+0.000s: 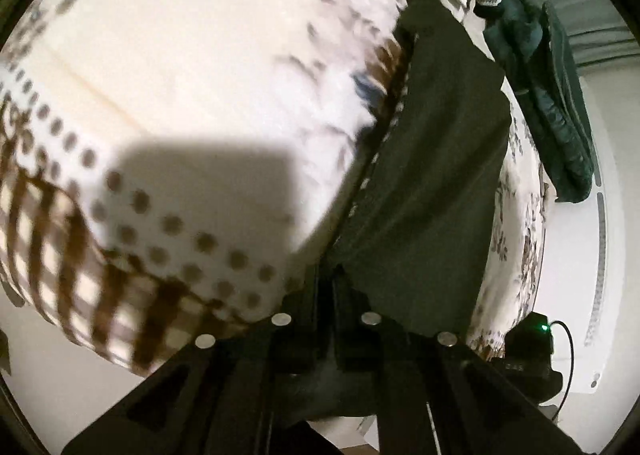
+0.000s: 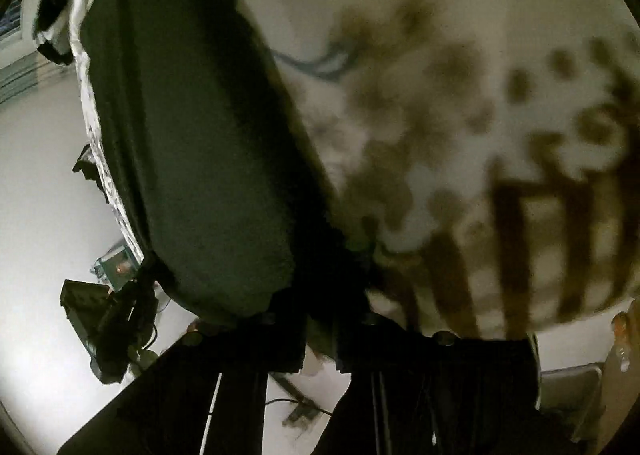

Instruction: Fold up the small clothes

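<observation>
A small dark green garment [image 1: 440, 175] hangs stretched in the air above a bed. My left gripper [image 1: 326, 279] is shut on its near corner, and the cloth runs up and to the right from the fingers. In the right wrist view the same dark green garment [image 2: 200, 135] runs up and to the left from my right gripper [image 2: 320, 295], which is shut on its other corner. The left gripper [image 2: 116, 315] shows at the lower left of the right wrist view. Both views are blurred.
The bed has a cream cover [image 1: 200, 75] with blue-grey flowers, brown dots and brown checks along its edge. A dark teal padded jacket [image 1: 556, 103] lies at the bed's far right. A black device with a green light [image 1: 536, 339] sits on the pale floor.
</observation>
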